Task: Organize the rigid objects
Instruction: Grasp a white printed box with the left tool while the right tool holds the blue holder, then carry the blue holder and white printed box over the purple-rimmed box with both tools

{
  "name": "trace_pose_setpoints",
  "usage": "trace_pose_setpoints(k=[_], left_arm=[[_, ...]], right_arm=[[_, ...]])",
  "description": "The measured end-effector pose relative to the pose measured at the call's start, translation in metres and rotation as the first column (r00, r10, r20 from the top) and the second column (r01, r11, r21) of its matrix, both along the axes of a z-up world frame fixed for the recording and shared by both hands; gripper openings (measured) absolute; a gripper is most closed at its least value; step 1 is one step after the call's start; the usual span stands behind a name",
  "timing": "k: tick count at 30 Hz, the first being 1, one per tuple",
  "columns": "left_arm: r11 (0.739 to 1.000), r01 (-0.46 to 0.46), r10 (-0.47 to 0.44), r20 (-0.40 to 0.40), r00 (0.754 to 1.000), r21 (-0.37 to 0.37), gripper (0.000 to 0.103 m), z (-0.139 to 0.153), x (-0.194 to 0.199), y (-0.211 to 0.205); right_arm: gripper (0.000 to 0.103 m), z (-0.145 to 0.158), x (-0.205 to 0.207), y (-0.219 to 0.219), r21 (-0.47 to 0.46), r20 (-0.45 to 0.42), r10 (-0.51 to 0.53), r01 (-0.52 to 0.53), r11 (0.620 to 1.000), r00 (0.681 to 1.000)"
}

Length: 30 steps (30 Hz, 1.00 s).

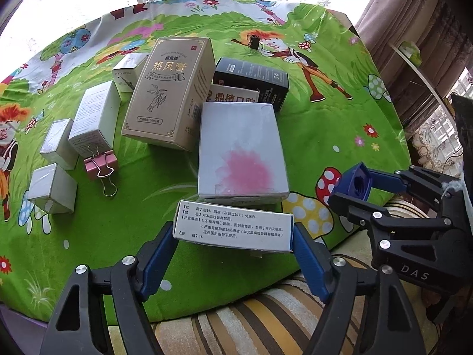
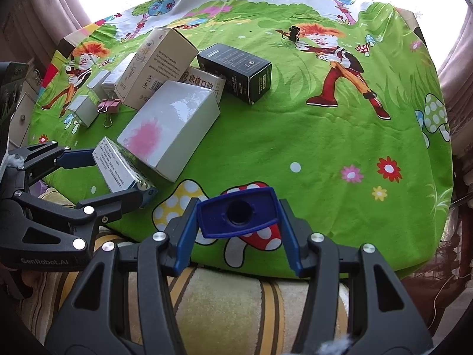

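Note:
My left gripper is shut on a narrow white box of printed text, held over the near edge of the green cartoon tablecloth. Both blue pads press on the box's ends. In the right wrist view the same box sits between the left gripper's fingers. My right gripper is shut on a dark blue plastic piece with a round hole, just over the near table edge. That blue piece shows at the right of the left wrist view.
A large white box with a pink stain lies just behind the held box. Behind it are a beige box, a black box and a small printed box. Left: small white boxes, a pink binder clip. A striped cushion lies below.

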<state>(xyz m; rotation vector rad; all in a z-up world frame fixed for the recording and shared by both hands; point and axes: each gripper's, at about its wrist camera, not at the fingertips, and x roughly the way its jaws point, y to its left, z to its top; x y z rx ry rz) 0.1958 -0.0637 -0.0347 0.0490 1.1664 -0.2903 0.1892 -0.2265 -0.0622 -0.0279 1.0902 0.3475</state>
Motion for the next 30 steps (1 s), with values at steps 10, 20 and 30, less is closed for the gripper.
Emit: trace_pose_setpoints(k=[10,20,30], left_arm=[[0.991,-0.117,0.122,0.070,0.990,-0.071,0.078,0.032,-0.033,0.035],[0.966,-0.231,0.245,0.127,0.961,-0.119,0.078,0.056,-0.076,0.091],[0.916,-0.371,0.393,0.152,0.907,-0.154,0.078,0.062,-0.123,0.160]], right_arm=[[0.056,0.024,-0.014,0.003,0.028,0.059,0.013,-0.015,0.999,0.998],[0.056,0.051,-0.035,0.024,0.125,0.072,0.079,-0.088,0.988,0.994],[0.056,0.070,-0.060,0.074,0.149,0.086,0.208,-0.219,0.964,0.974]])
